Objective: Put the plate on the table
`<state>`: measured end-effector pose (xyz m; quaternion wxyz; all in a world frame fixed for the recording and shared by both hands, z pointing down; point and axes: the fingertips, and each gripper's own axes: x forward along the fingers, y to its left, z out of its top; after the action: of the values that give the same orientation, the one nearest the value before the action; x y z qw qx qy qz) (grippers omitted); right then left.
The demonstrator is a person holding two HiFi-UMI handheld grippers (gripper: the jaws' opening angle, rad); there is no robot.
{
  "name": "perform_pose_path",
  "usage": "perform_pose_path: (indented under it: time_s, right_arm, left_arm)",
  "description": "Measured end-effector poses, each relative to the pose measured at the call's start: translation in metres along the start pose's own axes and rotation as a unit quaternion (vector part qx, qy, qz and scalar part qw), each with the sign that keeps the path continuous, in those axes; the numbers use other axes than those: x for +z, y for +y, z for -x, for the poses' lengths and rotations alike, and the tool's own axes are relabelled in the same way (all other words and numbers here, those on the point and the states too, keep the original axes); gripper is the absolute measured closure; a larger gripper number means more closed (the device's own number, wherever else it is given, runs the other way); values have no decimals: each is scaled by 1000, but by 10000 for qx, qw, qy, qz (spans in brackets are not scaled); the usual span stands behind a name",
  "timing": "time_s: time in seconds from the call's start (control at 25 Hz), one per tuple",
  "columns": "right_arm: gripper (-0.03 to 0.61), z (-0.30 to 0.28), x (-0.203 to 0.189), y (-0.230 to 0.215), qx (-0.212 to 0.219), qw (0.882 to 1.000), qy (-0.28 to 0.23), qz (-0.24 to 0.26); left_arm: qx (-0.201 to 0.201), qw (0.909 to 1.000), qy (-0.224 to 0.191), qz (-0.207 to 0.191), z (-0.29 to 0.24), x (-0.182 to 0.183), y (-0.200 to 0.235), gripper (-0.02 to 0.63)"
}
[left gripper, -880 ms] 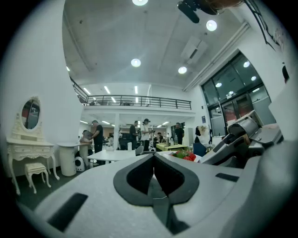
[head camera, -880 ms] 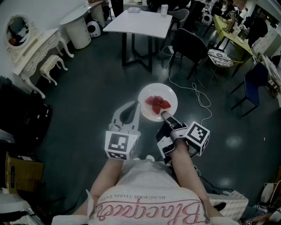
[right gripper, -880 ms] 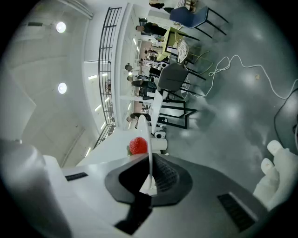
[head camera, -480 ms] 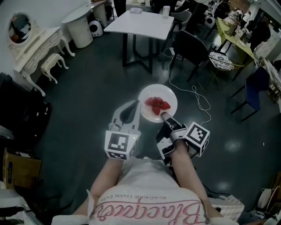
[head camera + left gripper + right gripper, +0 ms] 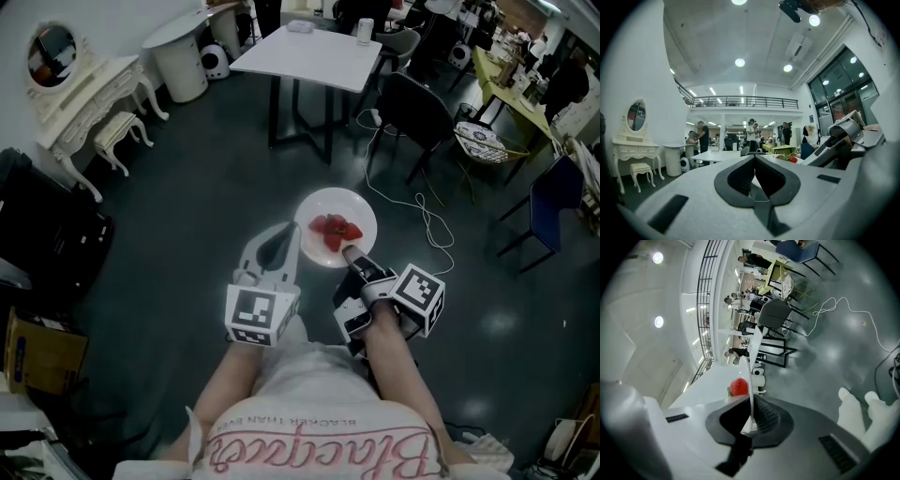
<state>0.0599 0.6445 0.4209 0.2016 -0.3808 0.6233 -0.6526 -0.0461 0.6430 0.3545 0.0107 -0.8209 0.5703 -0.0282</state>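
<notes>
My right gripper pinching the thin rim of a round glossy white plate, bumpy red strawberries on it, my left gripper pressed together, empty.

The head camera looks steeply down from above on the left gripper, the right gripper, the plate and the floor, while each gripper camera sits close behind its own jaws, facing out across the room, all three sharing the plate.
</notes>
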Motion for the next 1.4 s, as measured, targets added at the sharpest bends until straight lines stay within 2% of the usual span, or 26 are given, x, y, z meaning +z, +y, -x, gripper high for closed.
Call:
perform_pose_path:
  time_s: [0.32, 0.48, 0.72, 1.04, 1.28, 1.4]
  right_arm:
    - [565, -66, 51, 15, -43, 9998, -153, -133]
    - [565, -109, 75, 22, -123, 9993, -306, -163]
    - [566, -186, 105, 41, -157, 9963, -825, -201]
    - [566, -283, 148, 63, -178, 9945, -1012, -219]
    - [566, -323, 169, 53, 3, 9936, -1097, -261]
    - [566, -344, 183, 63, -33, 9936, -1089, -298]
  left_arm:
    - [-44, 10000, 19, 49, -79, 1, 34, 609]
    - [-56, 10000, 34, 59, -120, 1, 62, 609]
    - [-180, 9998, 50, 98, -184, 4, 110, 609]
    - [-210, 9997, 93, 129, -268, 0, 172, 609]
    - [-137, 9998, 24, 137, -300, -22, 191, 609]
    - [-54, 9998, 21, 198, -322, -17, 208, 609]
